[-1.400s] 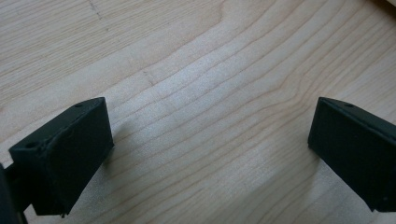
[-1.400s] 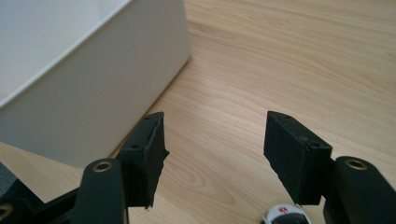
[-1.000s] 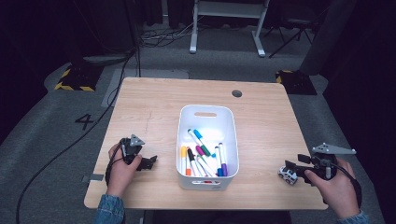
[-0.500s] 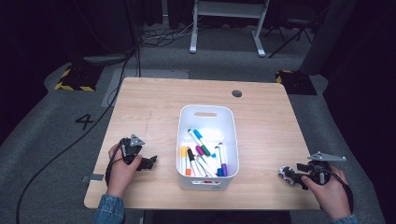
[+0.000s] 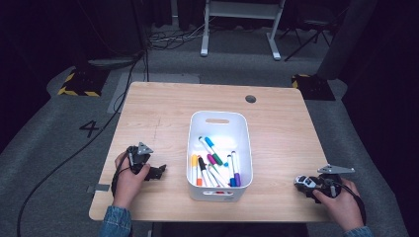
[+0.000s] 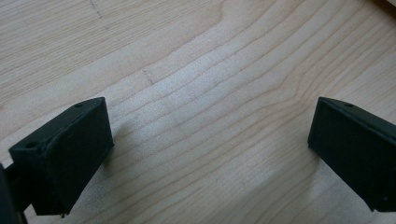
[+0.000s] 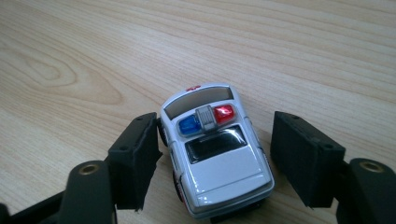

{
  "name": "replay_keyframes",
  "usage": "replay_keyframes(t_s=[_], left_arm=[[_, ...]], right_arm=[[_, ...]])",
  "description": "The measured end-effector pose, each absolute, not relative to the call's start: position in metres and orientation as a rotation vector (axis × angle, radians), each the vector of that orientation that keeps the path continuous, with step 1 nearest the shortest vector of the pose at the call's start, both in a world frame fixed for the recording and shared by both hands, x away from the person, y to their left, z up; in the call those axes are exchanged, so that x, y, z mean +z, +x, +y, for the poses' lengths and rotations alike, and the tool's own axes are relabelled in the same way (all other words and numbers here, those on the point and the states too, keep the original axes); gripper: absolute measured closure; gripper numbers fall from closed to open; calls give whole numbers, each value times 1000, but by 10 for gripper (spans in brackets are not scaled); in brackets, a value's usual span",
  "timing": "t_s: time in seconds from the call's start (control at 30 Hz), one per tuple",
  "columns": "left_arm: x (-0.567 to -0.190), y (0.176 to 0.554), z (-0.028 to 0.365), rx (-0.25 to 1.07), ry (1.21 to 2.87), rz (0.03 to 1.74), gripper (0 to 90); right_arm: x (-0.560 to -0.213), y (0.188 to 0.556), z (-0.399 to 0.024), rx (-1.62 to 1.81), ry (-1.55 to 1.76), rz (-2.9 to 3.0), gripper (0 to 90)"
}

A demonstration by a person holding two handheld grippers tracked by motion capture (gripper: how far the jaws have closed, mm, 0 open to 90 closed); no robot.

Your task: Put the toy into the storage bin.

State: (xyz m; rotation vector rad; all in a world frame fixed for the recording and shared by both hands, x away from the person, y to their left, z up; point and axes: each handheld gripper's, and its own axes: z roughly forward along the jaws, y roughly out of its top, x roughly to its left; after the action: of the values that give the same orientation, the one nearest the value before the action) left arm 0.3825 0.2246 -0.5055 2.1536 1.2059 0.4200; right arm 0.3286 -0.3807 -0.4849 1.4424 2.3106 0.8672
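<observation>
White and small, the toy police car (image 7: 216,151) sits on the wooden table (image 5: 286,123) near its front right edge, between the spread jaws of the right gripper (image 7: 219,158); one jaw stands at its side, the other apart. At the front left, the left gripper (image 6: 205,149) rests released over bare wood. Farther in stands a white bin (image 5: 219,117) of markers (image 5: 215,160)
</observation>
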Motion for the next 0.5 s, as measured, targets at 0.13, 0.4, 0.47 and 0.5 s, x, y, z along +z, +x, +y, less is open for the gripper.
replay_keyframes(t_s=[0.13,0.4,0.47,0.5], left_arm=[[-506,382,225,420,2154,1206,0],[-506,383,225,420,2154,1206,1],[-506,383,225,420,2154,1206,0],[-505,382,225,420,2154,1206,0]], right_arm=[[-484,328,-379,867,1423,2327,393],[-485,326,-379,849,1358,2346,410],[-485,325,-377,848,1379,2332,440],[-484,325,-377,846,1381,2332,445]])
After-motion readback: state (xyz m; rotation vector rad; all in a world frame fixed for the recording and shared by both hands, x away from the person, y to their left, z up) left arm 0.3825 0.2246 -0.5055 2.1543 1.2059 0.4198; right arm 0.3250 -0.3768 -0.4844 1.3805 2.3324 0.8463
